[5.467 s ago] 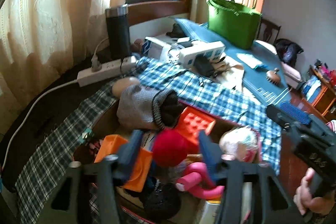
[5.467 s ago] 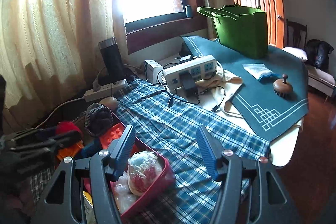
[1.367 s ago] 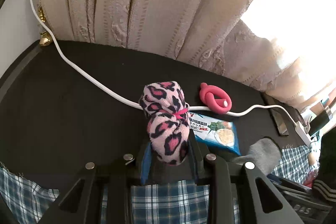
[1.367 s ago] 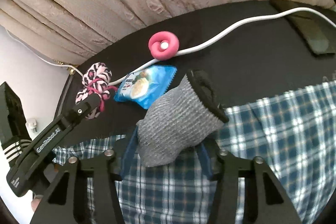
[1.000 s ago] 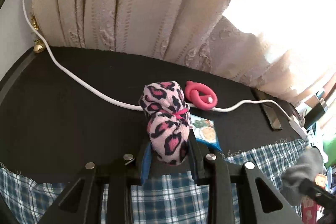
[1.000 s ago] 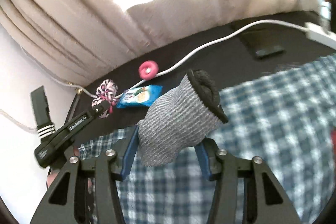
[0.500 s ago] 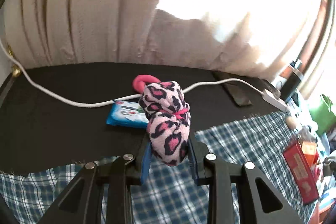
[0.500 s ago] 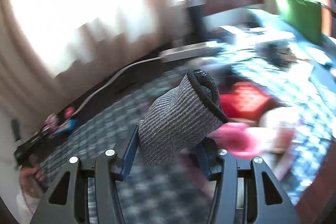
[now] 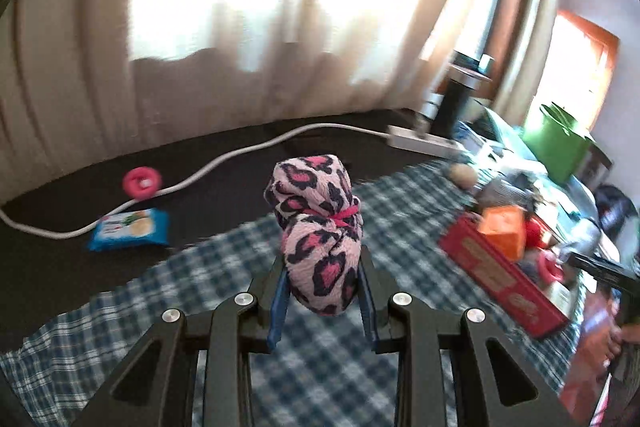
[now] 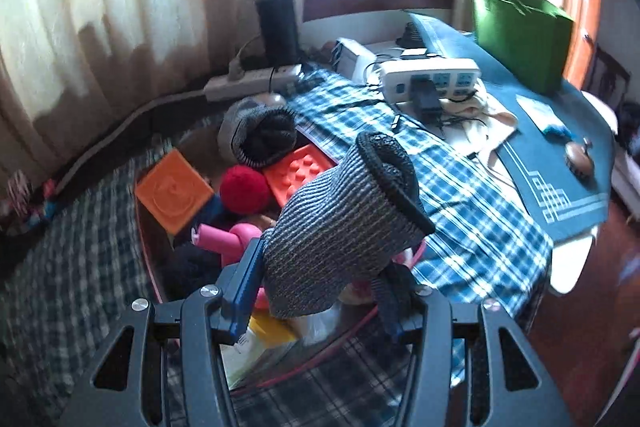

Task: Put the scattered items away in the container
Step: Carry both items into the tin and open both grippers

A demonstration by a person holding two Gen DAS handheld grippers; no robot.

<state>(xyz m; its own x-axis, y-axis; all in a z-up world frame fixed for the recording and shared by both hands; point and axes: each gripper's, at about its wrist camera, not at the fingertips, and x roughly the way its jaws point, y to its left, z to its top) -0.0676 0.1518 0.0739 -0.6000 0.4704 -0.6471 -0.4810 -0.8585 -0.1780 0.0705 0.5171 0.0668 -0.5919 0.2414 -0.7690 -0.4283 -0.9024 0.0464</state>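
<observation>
Since swinging from the curtain, right tongs (image 10: 320,291) grip grey sock (image 10: 344,223), left tongs (image 9: 323,291) leopard bundle (image 9: 318,231).

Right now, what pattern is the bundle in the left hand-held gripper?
Pink leopard print bundle; left wrist view.

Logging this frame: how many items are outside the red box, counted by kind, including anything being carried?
Rolled fabric bundles, both carried: 2 (pink leopard-print bundle, grey sock roll)
Pink ring, on the dark surface: 1
Blue snack packet, on the same surface: 1
Total: 4
</observation>
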